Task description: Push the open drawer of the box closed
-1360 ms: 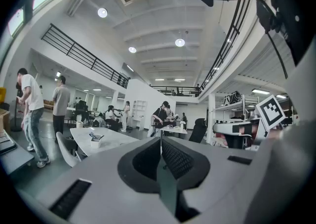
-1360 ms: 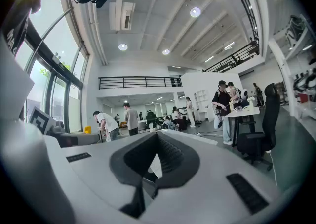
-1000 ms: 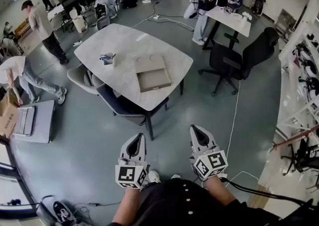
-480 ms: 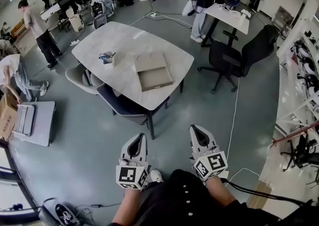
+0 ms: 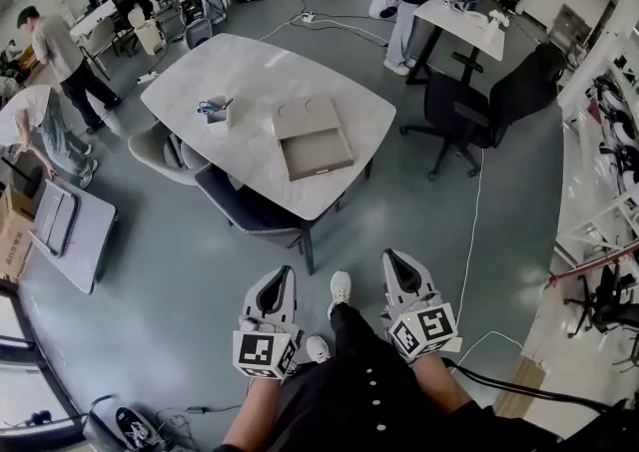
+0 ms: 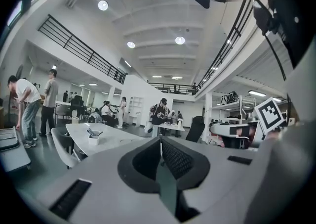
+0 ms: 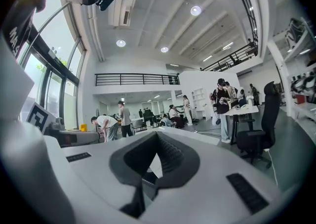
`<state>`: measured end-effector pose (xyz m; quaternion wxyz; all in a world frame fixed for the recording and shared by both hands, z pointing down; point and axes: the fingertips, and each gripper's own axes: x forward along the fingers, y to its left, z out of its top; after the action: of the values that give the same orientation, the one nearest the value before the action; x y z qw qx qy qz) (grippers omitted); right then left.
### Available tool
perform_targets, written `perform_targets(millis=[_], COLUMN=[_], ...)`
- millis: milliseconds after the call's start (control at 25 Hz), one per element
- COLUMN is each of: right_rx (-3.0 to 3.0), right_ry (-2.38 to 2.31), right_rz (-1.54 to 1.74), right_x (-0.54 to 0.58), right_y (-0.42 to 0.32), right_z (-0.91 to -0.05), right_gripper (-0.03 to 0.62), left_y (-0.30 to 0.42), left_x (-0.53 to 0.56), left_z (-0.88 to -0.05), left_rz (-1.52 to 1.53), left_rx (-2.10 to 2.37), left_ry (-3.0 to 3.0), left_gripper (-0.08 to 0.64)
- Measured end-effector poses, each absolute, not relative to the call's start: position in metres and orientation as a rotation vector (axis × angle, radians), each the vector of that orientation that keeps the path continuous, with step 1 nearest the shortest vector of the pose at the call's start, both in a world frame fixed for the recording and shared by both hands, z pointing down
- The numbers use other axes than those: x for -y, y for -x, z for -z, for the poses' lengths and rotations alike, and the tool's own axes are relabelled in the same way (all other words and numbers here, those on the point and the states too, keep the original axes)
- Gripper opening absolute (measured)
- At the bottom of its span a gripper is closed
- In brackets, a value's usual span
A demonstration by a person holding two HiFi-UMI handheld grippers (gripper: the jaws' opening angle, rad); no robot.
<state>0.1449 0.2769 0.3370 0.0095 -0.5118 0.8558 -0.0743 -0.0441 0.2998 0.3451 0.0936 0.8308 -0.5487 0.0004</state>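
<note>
On a pale oval table (image 5: 250,81), well ahead of both grippers: the box (image 5: 304,119), tan and flat, with its drawer (image 5: 318,153) pulled out on the side facing them. Inside the drawer, only its own flat tan floor on show. Placed roughly on the line running forward between the two grippers, toward the table's near edge.

Left of the box and apart from it, ahead and left of the left gripper (image 5: 282,278): a small white cup (image 5: 215,116) holding a few thin blue and dark things, too small to name.

Low by the person's waist, far short of the table: the left gripper and the right gripper (image 5: 395,260), side by side, both pointing forward. Jaws of each pressed together at the tip, gripping nothing, as seen in each gripper view.

Tucked at the table's near edge, between box and grippers: a dark blue chair (image 5: 245,209), with a grey chair (image 5: 158,151) to its left. Ahead and right of the right gripper: a black office chair (image 5: 479,106). Between the grippers, a white shoe (image 5: 340,287) planted on the grey floor (image 5: 180,270).
</note>
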Motion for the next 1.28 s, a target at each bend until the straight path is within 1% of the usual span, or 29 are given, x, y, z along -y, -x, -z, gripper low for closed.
perform_targets(millis=[320, 720, 1280], right_rx=[-2.675, -2.700, -2.749], right_ry=[1.567, 1.510, 1.405], right_rz=[0.218, 0.227, 0.256], right_x=[-0.215, -0.109, 0.020], right_y=[-0.134, -0.128, -0.134], right_z=[-0.337, -0.336, -0.327], right_gripper=[-0.003, -0.003, -0.003], left_y=[0.053, 0.059, 0.057], left_x=[-0.247, -0.147, -0.033], left_z=[-0.348, -0.345, -0.329], left_rz=[-0.002, -0.012, -0.021], left_rx=[1.659, 1.708, 1.824], left_ry=[-2.452, -2.429, -2.360], left_gripper=[0.017, 0.017, 0.017])
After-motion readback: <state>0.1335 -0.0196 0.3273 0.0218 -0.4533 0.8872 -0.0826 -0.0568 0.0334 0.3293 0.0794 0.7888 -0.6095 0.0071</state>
